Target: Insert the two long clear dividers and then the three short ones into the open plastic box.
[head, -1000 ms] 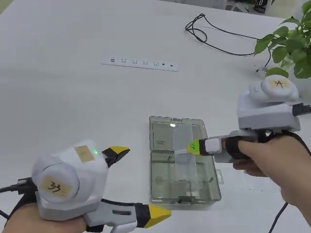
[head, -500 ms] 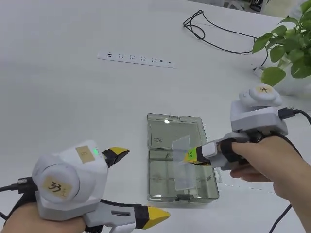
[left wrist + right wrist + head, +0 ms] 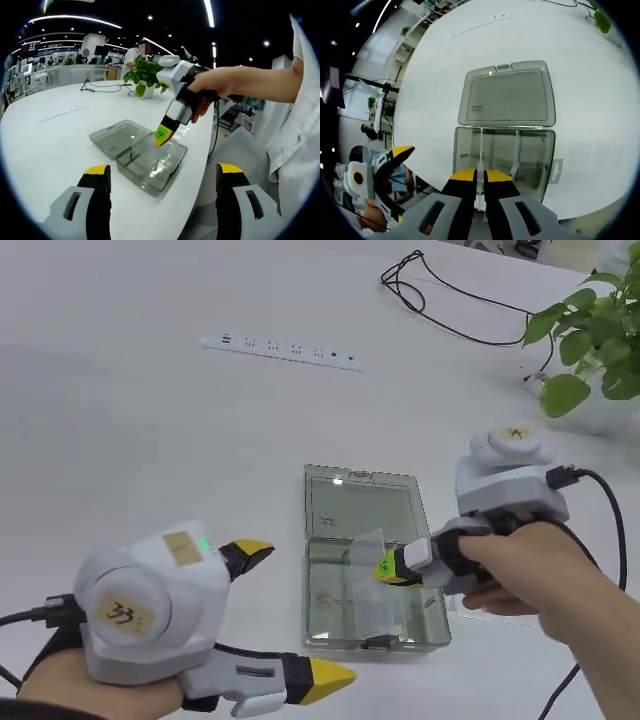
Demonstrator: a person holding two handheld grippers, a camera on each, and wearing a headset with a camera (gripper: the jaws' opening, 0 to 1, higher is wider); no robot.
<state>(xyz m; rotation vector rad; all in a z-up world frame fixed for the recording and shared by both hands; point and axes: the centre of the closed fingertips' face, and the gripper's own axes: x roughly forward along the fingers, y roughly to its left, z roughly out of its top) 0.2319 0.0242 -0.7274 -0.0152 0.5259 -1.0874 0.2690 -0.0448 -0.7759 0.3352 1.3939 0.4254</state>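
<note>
- Jaws of the right gripper (image 3: pixel 480 175) are pressed together on the upper edge of a clear divider (image 3: pixel 372 580), which looks like a thin pale line from the right gripper view because it is edge-on there.
- Jaws of the left gripper (image 3: pixel 290 612) stand wide apart with nothing between them, low over the tabletop (image 3: pixel 150 440) just beside the box (image 3: pixel 308 610).
- The divider hangs over the box's tray, leaning a little, with its lower edge down inside the tray; I cannot tell whether it sits in its slots or whether it is a long or a short one.
- As I judge it, the sheet is very light, thin, stiff enough to stand yet ready to bow under a push, slick, and hard to see against the smoky tray.
- Holding it by the top edge seems best to me, since that leaves the bottom and both ends free to meet the slots; a light pinch should do, because a hard one may bend it.
- The lid (image 3: pixel 507 95) lies open flat behind the tray, and its small mark is too fine to read.
- "33" is handwritten on the left gripper's round sticker (image 3: pixel 122 612); the scrawl on top of the right gripper and the green tag on its jaw are unreadable.
- Farther off lie a power strip (image 3: pixel 280 348), a black cable (image 3: pixel 440 300) and a plant (image 3: pixel 590 330).
</note>
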